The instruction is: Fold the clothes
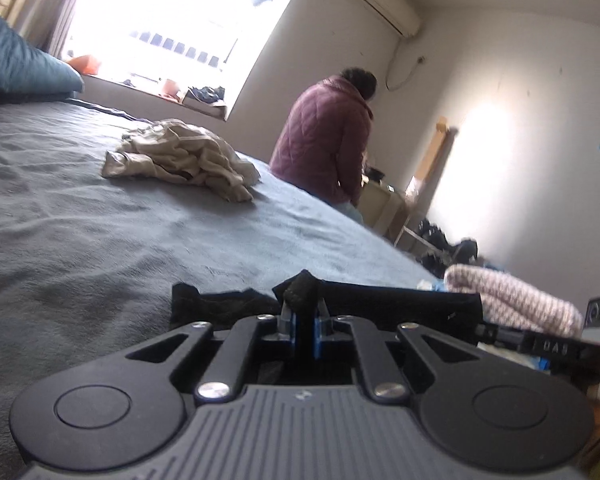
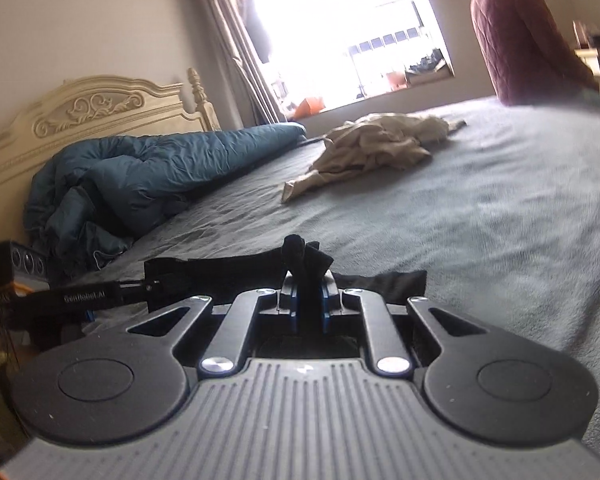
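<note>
The left tool [image 1: 303, 300] is clamped on a black garment [image 1: 400, 298] at lower centre; the right tool [image 2: 307, 276] grips the same black garment [image 2: 220, 270]; it lies on the grey bed [image 2: 480, 216]; a beige heap [image 2: 376, 144] sits upper centre; a person [image 1: 328, 140] sits beyond.

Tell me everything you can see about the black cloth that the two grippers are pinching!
The black cloth is a dark, soft-looking fabric lying low and mostly flat on the grey bedsheet. The left gripper and the right gripper are each shut on a small bunch of it, so little peaks poke up between their fingers. Between them it stretches as a flat band. What garment it is cannot be told. A striped knit garment lies just beyond one end.
</note>
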A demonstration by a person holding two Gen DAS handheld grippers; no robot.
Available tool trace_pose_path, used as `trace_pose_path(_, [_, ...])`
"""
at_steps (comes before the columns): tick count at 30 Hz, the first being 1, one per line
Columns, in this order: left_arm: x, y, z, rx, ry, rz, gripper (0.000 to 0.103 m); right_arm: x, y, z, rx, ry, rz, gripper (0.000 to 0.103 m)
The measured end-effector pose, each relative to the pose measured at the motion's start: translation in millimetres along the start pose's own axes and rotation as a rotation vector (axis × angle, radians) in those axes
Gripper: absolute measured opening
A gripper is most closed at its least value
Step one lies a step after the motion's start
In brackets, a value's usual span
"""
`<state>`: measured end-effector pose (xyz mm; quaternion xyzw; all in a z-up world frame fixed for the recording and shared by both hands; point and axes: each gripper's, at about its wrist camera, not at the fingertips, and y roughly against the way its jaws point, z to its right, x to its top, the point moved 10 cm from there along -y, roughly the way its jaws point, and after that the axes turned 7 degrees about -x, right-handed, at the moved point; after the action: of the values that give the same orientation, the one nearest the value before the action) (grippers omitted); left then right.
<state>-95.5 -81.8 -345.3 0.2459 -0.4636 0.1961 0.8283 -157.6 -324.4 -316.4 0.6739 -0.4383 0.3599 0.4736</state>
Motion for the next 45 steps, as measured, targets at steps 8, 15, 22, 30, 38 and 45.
trace_pose_path(8, [33, -12, -17, 0.015, 0.032, 0.015, 0.008, 11, -34, 17, 0.008, -0.107, -0.036, 0.010])
trace_pose_path(15, [10, -58, -57, 0.074, 0.087, -0.096, 0.008, 2, -75, 44, -0.003, -0.234, -0.122, 0.009])
trace_pose_path(22, [6, -70, -64, 0.064, 0.089, -0.109, 0.008, -8, -82, 52, -0.032, -0.229, -0.146, 0.008])
trace_pose_path(30, [5, -74, -72, 0.077, 0.102, -0.120, 0.008, -13, -92, 55, -0.043, -0.228, -0.171, 0.008])
trace_pose_path(38, [4, -79, -72, 0.090, 0.067, -0.126, 0.008, -5, -91, 52, -0.050, -0.204, -0.161, 0.008])
trace_pose_path(45, [-16, -89, -96, 0.132, 0.111, -0.167, 0.015, -31, -110, 68, -0.068, -0.229, -0.215, 0.011])
